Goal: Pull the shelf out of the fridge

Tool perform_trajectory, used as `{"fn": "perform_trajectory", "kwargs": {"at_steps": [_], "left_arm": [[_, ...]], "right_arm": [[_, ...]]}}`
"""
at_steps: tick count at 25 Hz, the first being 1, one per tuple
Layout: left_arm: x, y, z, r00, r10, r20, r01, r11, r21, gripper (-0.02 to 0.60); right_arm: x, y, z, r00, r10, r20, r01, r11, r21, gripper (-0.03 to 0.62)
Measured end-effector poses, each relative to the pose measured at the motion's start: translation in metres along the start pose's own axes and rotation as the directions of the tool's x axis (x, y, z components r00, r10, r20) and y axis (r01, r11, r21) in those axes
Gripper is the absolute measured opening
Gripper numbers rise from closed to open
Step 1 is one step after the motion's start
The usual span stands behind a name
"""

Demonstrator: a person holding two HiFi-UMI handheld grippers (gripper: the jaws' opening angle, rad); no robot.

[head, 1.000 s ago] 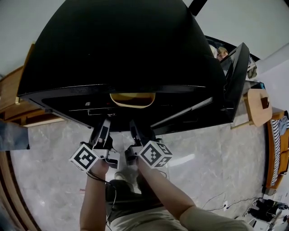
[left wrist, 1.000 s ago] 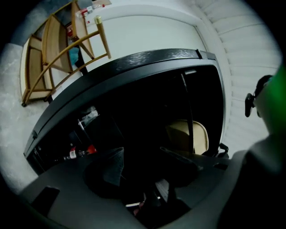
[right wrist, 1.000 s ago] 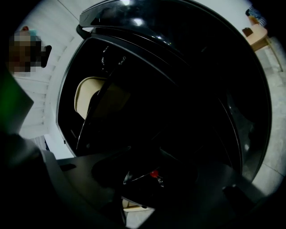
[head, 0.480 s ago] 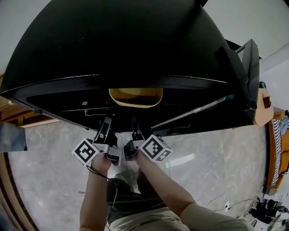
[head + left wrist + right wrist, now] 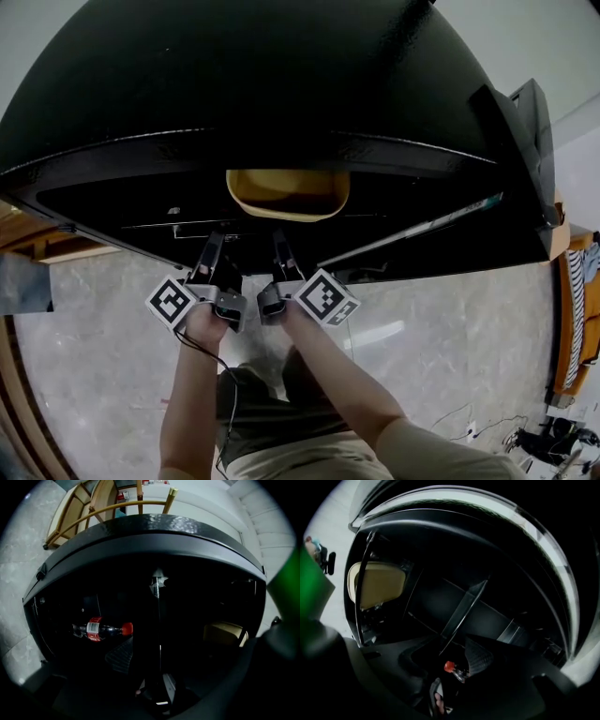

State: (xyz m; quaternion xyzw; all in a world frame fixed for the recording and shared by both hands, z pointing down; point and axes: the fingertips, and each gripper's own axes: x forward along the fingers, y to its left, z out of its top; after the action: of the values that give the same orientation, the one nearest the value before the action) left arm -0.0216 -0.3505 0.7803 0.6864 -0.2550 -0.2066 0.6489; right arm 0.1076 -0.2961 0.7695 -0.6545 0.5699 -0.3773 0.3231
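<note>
Head view: heavy fisheye, edges bent. Floor [image 5: 112, 319] bright under diffuse overhead light, with one glare patch at 5 o'clock. Fridge [image 5: 253, 84] black, thin sheen along its front edge, inside near black. Both gripper views: dark vignette all round, interior underexposed, only the bottle [image 5: 101, 630] reads. Defocused green smear [image 5: 287, 581] at 3 o'clock left, 9 o'clock right.

Dark left hand-held gripper [image 5: 214, 246] and right hand-held gripper [image 5: 279, 246], black-and-white marker cubes [image 5: 173, 302], thin black wrist cable [image 5: 201, 352].
</note>
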Motion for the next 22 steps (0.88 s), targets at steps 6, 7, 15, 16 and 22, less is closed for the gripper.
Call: {"fn": "perform_trajectory", "kwargs": {"at_steps": [6, 7, 15, 16, 22], "left_arm": [[0.013, -0.001, 0.010, 0.999, -0.029, -0.018, 0.030, 0.999, 0.038, 0.173], [0.015, -0.002, 0.010, 0.999, -0.036, -0.023, 0.037, 0.998, 0.043, 0.161], [0.032, -0.016, 0.017, 0.996, -0.093, 0.013, 0.093, 0.995, 0.023, 0.098], [0.034, -0.017, 0.017, 0.994, -0.104, 0.017, 0.103, 0.994, 0.039, 0.069], [0.023, -0.015, 0.016, 0.992, -0.115, 0.057, 0.115, 0.993, 0.016, 0.021]], "right_arm": [[0.011, -0.004, 0.016, 0.999, -0.015, 0.039, 0.016, 1.000, -0.012, 0.117], [0.012, -0.005, 0.019, 0.999, -0.017, 0.047, 0.017, 1.000, 0.004, 0.117], [0.019, 0.000, 0.023, 0.997, 0.025, 0.077, -0.035, 0.992, 0.122, 0.063], [0.022, -0.002, 0.022, 0.996, 0.032, 0.080, -0.043, 0.989, 0.144, 0.047], [0.016, -0.003, 0.014, 0.996, 0.040, 0.075, -0.055, 0.976, 0.209, 0.030]]}}
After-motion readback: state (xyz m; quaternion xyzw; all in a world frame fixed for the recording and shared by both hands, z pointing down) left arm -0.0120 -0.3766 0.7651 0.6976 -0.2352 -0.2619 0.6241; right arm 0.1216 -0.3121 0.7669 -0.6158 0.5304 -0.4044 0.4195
